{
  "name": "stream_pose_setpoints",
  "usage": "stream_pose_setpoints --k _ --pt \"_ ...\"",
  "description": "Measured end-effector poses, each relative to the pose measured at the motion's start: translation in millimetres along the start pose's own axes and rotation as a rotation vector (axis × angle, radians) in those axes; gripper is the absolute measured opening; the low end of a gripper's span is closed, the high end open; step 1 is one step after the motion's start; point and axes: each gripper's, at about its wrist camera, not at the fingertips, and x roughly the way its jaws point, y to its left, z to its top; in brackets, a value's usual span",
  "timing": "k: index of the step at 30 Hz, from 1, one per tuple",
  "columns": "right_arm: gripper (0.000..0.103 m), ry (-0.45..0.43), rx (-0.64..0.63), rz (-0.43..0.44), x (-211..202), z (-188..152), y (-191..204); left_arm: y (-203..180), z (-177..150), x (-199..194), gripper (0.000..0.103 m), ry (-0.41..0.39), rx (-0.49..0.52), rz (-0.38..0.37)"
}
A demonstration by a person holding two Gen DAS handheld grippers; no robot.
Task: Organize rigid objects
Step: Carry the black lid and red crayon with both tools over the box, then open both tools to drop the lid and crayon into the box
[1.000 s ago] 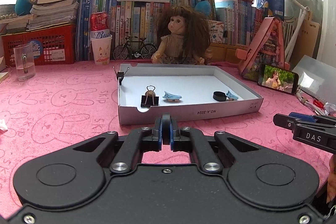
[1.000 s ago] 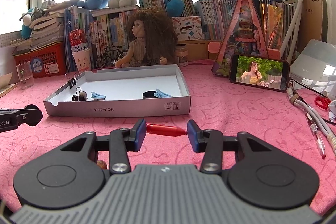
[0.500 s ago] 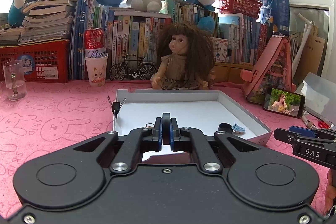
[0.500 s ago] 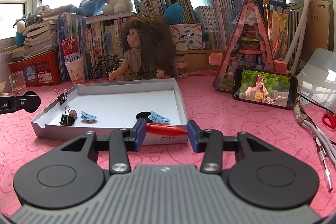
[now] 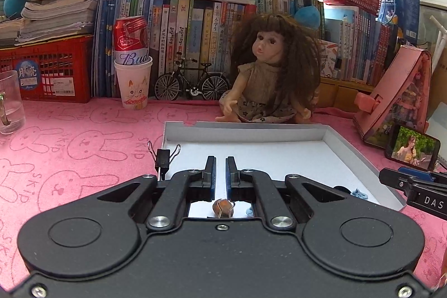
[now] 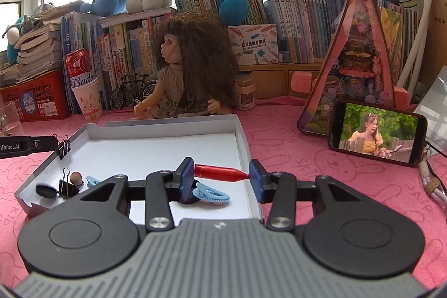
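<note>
Right gripper (image 6: 220, 172): pinching a red pen cap (image 6: 219, 173) end to end, above the white tray's (image 6: 242, 136) right edge.
Left gripper (image 5: 220, 169): jaws pressed together, holding nothing, over the tray's left part.
Tray's near-left corner: black clip (image 6: 66, 186), brown nut (image 6: 76, 177).

The middle and back of the white tray (image 6: 240, 136) floor are free for a claw to come down. In the front left corner a binder clip (image 6: 65, 183), a black cap (image 6: 46, 190) and blue clips (image 6: 211, 194) stand close. Another black clip (image 5: 163, 158) sits on the left wall. The doll (image 5: 271, 74) blocks the far side.
</note>
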Motion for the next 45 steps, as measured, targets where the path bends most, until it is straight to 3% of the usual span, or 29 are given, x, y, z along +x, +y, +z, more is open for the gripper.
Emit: stream_pose_setpoints --k 6,11,24,26,28,29,39,45 --pt "0.048 0.042 0.05 0.015 22 7 -4 9 5 12 0.006 0.035 -0.039 -0.003" --pt "0.048 0.026 0.001 0.019 18 -1 0 7 -11 -11 0.01 0.02 0.056 -0.007" --pt "0.052 0.072 0.02 0.038 28 -6 3 -4 -23 -6 0.011 0.056 0.041 -0.035" --pt "0.052 0.075 0.036 0.042 26 -6 2 -5 -24 -8 0.02 0.054 0.045 -0.037" --pt "0.065 0.072 0.042 0.046 23 -7 1 -7 -25 -11 0.032 0.052 0.051 -0.038" --pt "0.066 0.07 0.04 0.051 21 -7 1 -8 -26 -13 0.04 0.047 0.056 -0.039" --pt "0.083 0.04 -0.033 0.094 -17 -13 8 -19 -40 -53 0.057 0.022 0.1 -0.102" --pt "0.086 0.039 -0.075 0.12 -41 -26 13 -30 -56 -82 0.064 0.015 0.127 -0.146"
